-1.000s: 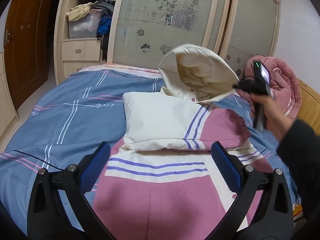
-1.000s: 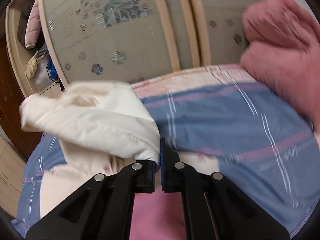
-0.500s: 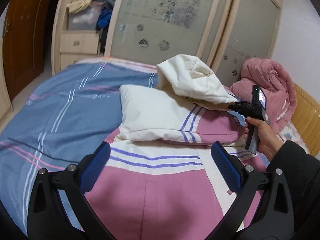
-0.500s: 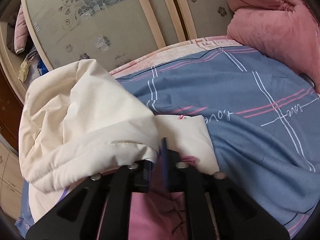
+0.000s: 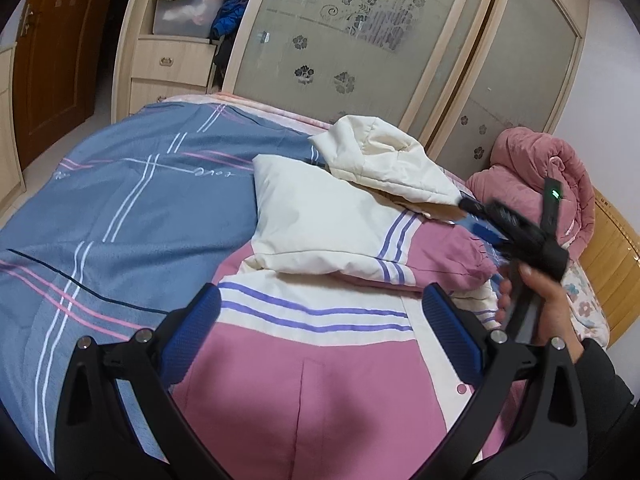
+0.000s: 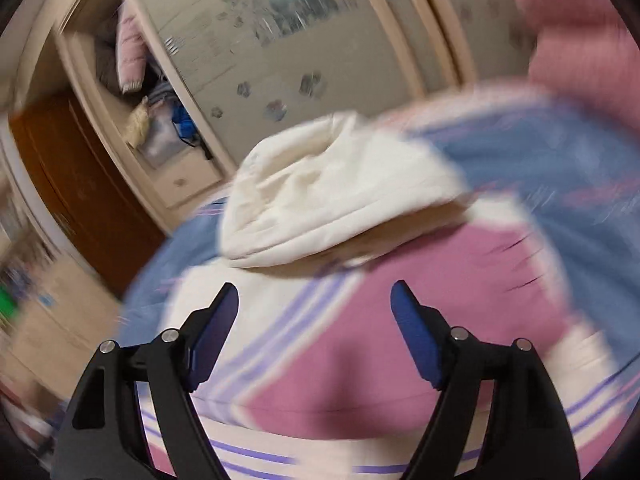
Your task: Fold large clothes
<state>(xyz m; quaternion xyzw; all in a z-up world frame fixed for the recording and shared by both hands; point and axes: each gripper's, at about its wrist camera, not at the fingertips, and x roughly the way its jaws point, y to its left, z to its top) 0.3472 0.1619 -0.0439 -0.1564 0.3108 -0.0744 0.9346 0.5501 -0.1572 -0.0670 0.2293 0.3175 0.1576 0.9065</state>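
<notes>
Bedroom, blue striped bedspread (image 5: 120, 208) before frosted wardrobe doors. Pink-and-cream padded hooded jacket (image 5: 328, 280) lies centre, sleeves folded in. Cream hood (image 5: 384, 160), a second ago pinched aloft, now dropped at twelve o'clock; right gripper (image 6: 314, 312) opening, empty. Left gripper (image 5: 320, 328) spread, empty. Hood fold done.

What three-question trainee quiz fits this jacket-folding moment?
1. True or false: the right claw grips the cream hood.
2. The hood lies on: A) the folded jacket B) the floor C) the pink quilt.
3. Name the colour of the left claw pads.

Key: 1 false, its jaws are opening with nothing between them. 2 A. 3 blue.
</notes>
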